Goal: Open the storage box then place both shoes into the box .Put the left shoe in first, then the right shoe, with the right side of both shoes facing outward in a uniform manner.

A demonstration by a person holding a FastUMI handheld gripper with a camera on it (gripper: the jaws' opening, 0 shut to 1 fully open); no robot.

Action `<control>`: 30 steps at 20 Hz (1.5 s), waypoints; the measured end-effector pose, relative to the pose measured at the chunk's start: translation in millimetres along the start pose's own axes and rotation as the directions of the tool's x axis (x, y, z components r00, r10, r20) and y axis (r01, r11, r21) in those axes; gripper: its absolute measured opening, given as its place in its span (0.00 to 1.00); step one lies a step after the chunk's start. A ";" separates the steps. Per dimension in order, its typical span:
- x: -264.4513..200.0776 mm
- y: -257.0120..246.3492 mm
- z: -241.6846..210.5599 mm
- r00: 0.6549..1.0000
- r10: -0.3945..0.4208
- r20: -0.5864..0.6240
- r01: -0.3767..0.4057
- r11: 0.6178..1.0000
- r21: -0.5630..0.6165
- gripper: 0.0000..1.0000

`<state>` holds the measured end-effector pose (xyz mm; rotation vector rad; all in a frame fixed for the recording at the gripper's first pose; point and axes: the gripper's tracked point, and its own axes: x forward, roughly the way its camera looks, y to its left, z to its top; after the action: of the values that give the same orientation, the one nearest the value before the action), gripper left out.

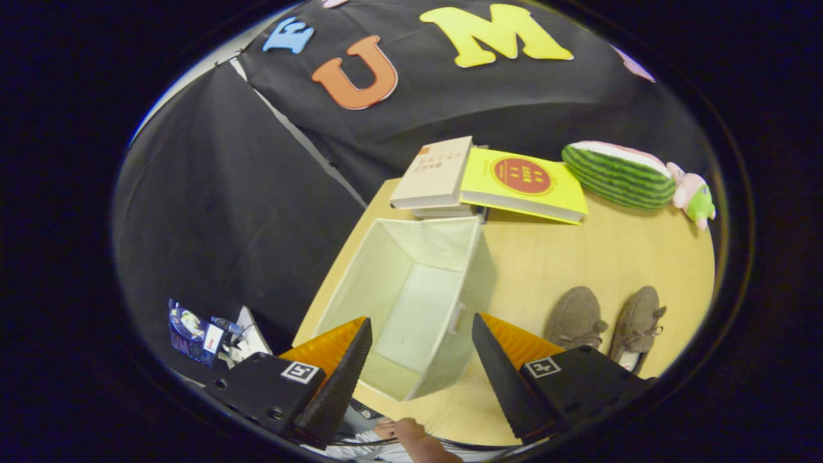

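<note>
Storage box (411, 302) is seen from above in the gripper view, standing open on the wooden table (578, 257) with its pale fabric interior empty; no lid is seen on or near it. The gripper (421, 370) hangs over the box's near end, its two fingers spread well apart with nothing held between them; the left finger (341, 379) lies over the box's left wall and the right finger (508, 386) just outside its right wall.

Both shoes are seen on the table to the right of the box, side by side and apart from it, toes pointing away from the camera. Judged by position only, the nearer one is taken as the left shoe (574, 316) and the farther as the right shoe (638, 320); their shapes are too foreshortened for this to be confirmed. Beyond the box, books (488, 180) are stacked, and a watermelon-shaped plush (617, 175) with a small pink toy (693, 193) lies further right. A hand (418, 440) is glimpsed below the fingers.

The opening step is judged complete, with no shoe yet in the box. The next move is judged to call for the open gripper to be carried right to the left shoe, lowered astride it, closed, and the shoe turned so that its right side faces outward once placed in the box.
</note>
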<state>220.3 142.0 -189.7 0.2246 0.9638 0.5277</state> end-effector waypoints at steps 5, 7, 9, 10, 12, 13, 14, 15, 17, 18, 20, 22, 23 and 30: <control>-3.7 -77.6 -36.3 0.990 -0.097 -0.103 0.105 0.992 0.076 1.00; -4.1 -114.8 -49.6 0.977 -0.164 -0.136 0.177 0.980 0.090 1.00; -2.9 -152.0 -67.1 0.954 -0.240 -0.179 0.259 0.962 0.091 1.00; -4.6 -165.4 -76.1 0.943 -0.263 -0.204 0.285 0.955 0.084 0.99; -6.4 -179.0 -89.8 0.931 -0.269 -0.247 0.299 0.950 0.092 0.99; -4.5 -185.9 -93.9 0.927 -0.273 -0.258 0.306 0.947 0.096 0.98; 0.1 -193.3 -96.4 0.922 -0.284 -0.264 0.317 0.944 0.092 0.95; 5.9 -199.5 -100.7 0.913 -0.293 -0.284 0.328 0.941 0.084 0.93; 12.7 -209.5 -115.5 0.891 -0.307 -0.335 0.344 0.937 0.055 0.69; 15.3 -218.2 -118.7 0.874 -0.339 -0.348 0.374 0.927 0.037 0.58; 25.9 -219.7 -124.8 0.868 -0.325 -0.375 0.365 0.930 0.037 0.33; 26.4 -216.8 -123.0 0.871 -0.319 -0.373 0.363 0.930 0.052 0.13; 24.9 -215.2 -121.4 0.873 -0.316 -0.373 0.358 0.932 0.049 0.08; -4.6 -180.3 -93.5 0.903 -0.259 -0.344 0.324 0.935 0.147 0.07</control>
<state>199.7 -18.6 -312.5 0.1726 1.3456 0.1878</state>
